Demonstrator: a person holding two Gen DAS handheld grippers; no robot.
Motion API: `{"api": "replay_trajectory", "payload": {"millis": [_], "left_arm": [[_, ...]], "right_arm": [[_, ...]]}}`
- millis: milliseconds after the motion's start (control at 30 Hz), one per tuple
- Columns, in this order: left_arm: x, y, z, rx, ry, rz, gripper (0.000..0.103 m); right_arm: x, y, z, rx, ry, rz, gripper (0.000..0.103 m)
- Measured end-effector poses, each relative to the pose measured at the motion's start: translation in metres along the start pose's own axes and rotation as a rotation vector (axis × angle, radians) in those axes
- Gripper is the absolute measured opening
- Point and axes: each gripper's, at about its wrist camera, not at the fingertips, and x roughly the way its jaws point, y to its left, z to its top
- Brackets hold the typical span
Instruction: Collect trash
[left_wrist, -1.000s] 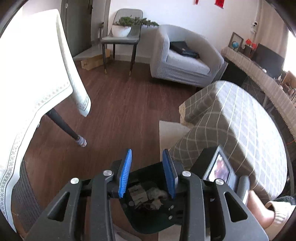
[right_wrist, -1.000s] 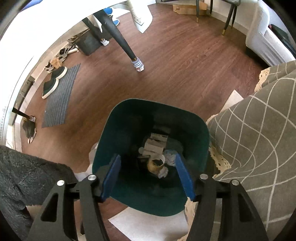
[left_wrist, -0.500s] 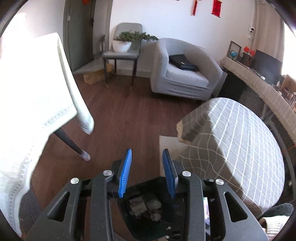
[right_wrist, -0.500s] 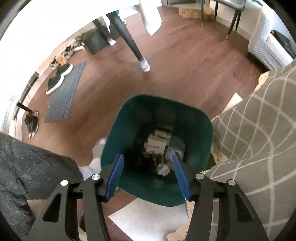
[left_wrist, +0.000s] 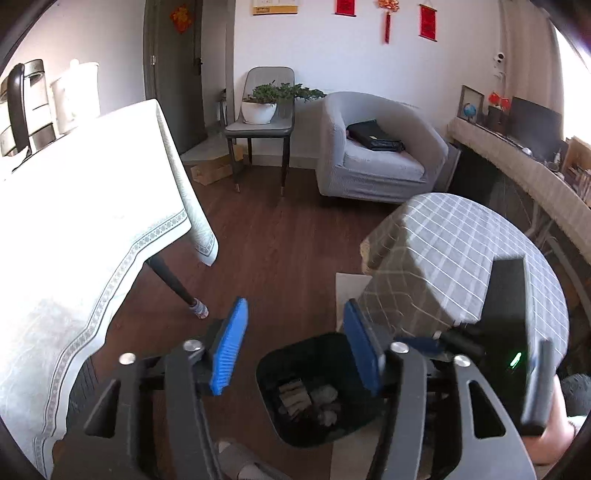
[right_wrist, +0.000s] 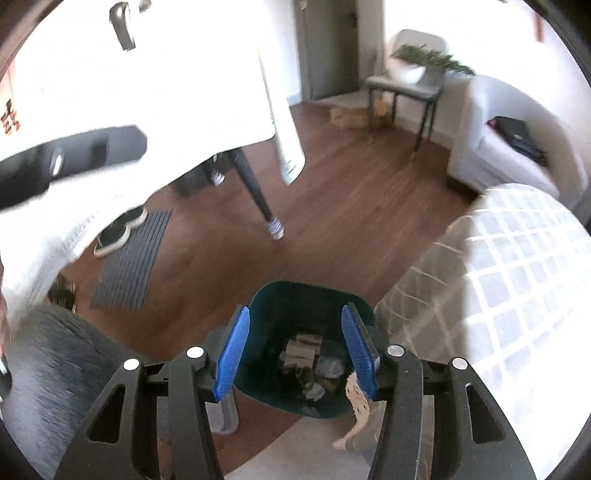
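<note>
Both hand-held grippers have risen well clear of the bin (right_wrist: 295, 306) over the last second: it filled much of the right wrist view then and now sits small and low between the fingers, with more floor (right_wrist: 351, 206) and room in sight. The left hand-held gripper (left_wrist: 295, 347) has widened its jaws since half a second ago and holds nothing; the right hand-held gripper (right_wrist: 295, 350) is likewise spread and empty, its jaws a little closer than they were a second ago. The trash (right_wrist: 310, 362), cardboard scraps and crumpled paper, lies at the bottom of the bin, which stands on the floor just beside the checked worktop (left_wrist: 461, 258), with the white-clothed worktop (left_wrist: 92, 221) across the floor. The right wrist view is smeared, which suggests fast motion. Since the trash is in and both grippers are released and pulled back, the drop looks finished; no further trash shows on the floor or on either worktop, so the task seems at or near its end.
</note>
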Motion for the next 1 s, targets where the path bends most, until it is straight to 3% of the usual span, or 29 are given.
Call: {"api": "replay_trajectory", "payload": {"millis": [67, 200, 300, 533, 767, 900, 1000], "left_arm": [[-0.015, -0.004, -0.005, -0.01, -0.012, 0.001, 0.071], [-0.039, -0.015, -0.012, -0.014, -0.055, -0.014, 0.086], [-0.053, -0.025, -0.016, 0.0, -0.083, -0.029, 0.092], [-0.067, -0.042, -0.024, 0.03, -0.111, 0.009, 0.095], [-0.055, -0.047, -0.036, 0.053, -0.124, 0.025, 0.097], [-0.041, -0.049, -0.044, 0.053, -0.117, 0.014, 0.098], [-0.032, -0.053, -0.049, 0.074, -0.125, 0.048, 0.098]], "right_arm": [[-0.019, -0.002, -0.005, 0.012, -0.022, -0.019, 0.053], [-0.057, -0.01, -0.013, 0.054, -0.076, -0.055, 0.071], [-0.084, -0.021, -0.018, 0.071, -0.11, -0.099, 0.074], [-0.134, -0.048, -0.033, 0.117, -0.193, -0.198, 0.087], [-0.17, -0.084, -0.063, 0.183, -0.27, -0.287, 0.099], [-0.181, -0.106, -0.077, 0.202, -0.316, -0.322, 0.099], [-0.183, -0.12, -0.088, 0.206, -0.322, -0.325, 0.099]]}}
